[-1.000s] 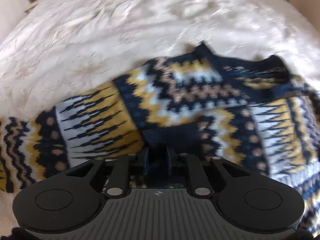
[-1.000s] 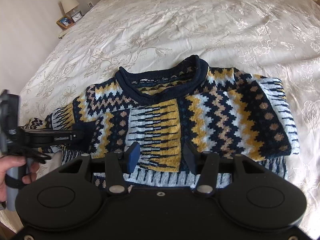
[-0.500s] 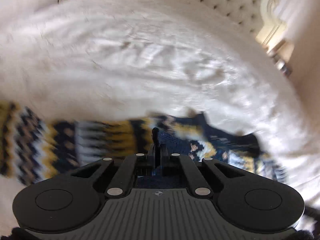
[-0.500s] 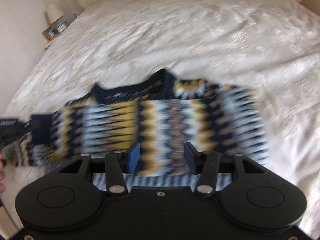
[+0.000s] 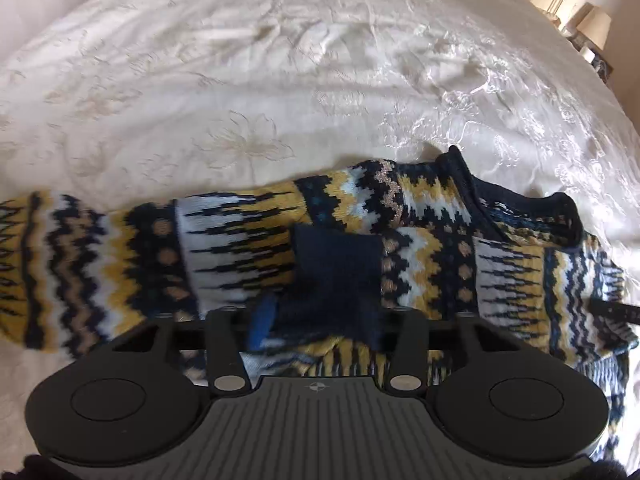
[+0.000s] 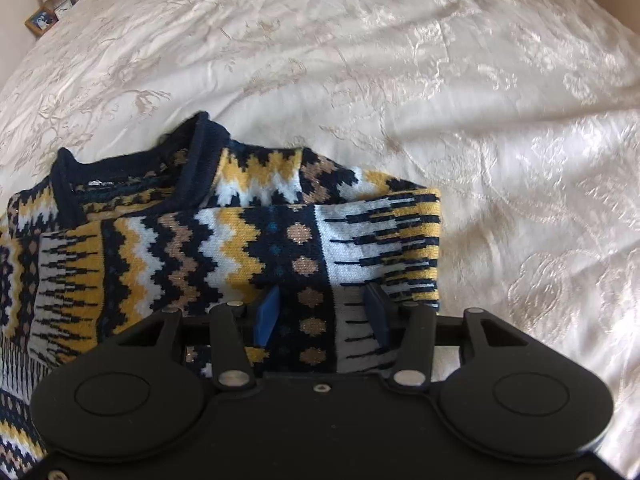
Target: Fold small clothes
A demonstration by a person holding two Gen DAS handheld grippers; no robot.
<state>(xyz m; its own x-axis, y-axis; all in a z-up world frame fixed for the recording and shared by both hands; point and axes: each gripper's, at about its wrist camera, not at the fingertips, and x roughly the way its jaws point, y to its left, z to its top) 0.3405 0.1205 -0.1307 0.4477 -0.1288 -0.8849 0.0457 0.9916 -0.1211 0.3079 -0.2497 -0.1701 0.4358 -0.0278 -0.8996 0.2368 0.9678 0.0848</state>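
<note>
A navy, yellow and white patterned sweater [image 5: 424, 208] lies flat on the bed with its collar [image 6: 132, 168] away from me. One sleeve [image 5: 224, 248] stretches across to the left, and its navy cuff [image 5: 336, 264] is laid back onto the chest. My left gripper [image 5: 320, 320] hovers over that cuff. Its jaws are opening, the cuff sits loose between them, and one blue pad [image 5: 262, 320] shows. My right gripper [image 6: 322, 316] is open just above the sweater's right side [image 6: 380, 240], where the other sleeve is folded across, with only flat knit under its fingers.
The white embroidered bedspread [image 6: 400, 80] spreads wide beyond and to the right of the sweater. A bedside table with a lamp and a picture frame [image 6: 42, 20] stands at the far left. Another lamp [image 5: 596, 24] stands at the bed's far right corner.
The left gripper was shut on the navy cuff half a second ago; now its jaws stand apart and the cuff rests on the chest. The right gripper has moved right and down, closer to the sweater.
</note>
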